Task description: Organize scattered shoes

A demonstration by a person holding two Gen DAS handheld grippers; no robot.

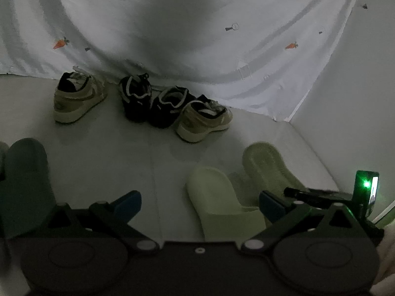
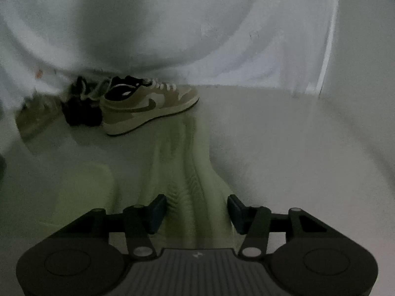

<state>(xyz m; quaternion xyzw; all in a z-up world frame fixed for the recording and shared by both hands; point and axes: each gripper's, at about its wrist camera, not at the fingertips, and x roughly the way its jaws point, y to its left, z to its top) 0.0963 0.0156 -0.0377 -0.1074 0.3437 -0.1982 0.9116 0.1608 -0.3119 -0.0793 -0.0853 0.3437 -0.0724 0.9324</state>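
I hold my left gripper (image 1: pixel 200 203) low over the floor (image 1: pixel 123 148), released, a pale green slipper (image 1: pixel 217 197) between its fingers. My right gripper (image 2: pixel 196 212) straddles the blurred second slipper (image 2: pixel 187 172), ungrasped. Sneakers (image 1: pixel 143 101) crowd the floor's far edge against the sheet (image 1: pixel 222 56).

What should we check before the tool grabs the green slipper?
1. Right tool open wide enough: ok, fingers apart on both sides of the slipper.
2. Upside-down green slipper between its fingers: ok.
3. Fingers touching the slipper: cannot tell, picture is blurred.
4. Left tool free: ok, open and holding nothing.
5. Second green slipper out of the way: ok, it lies beside, upright.
6. Sneakers already lined up by the sheet: not ok, tan pair is split by the black pair.
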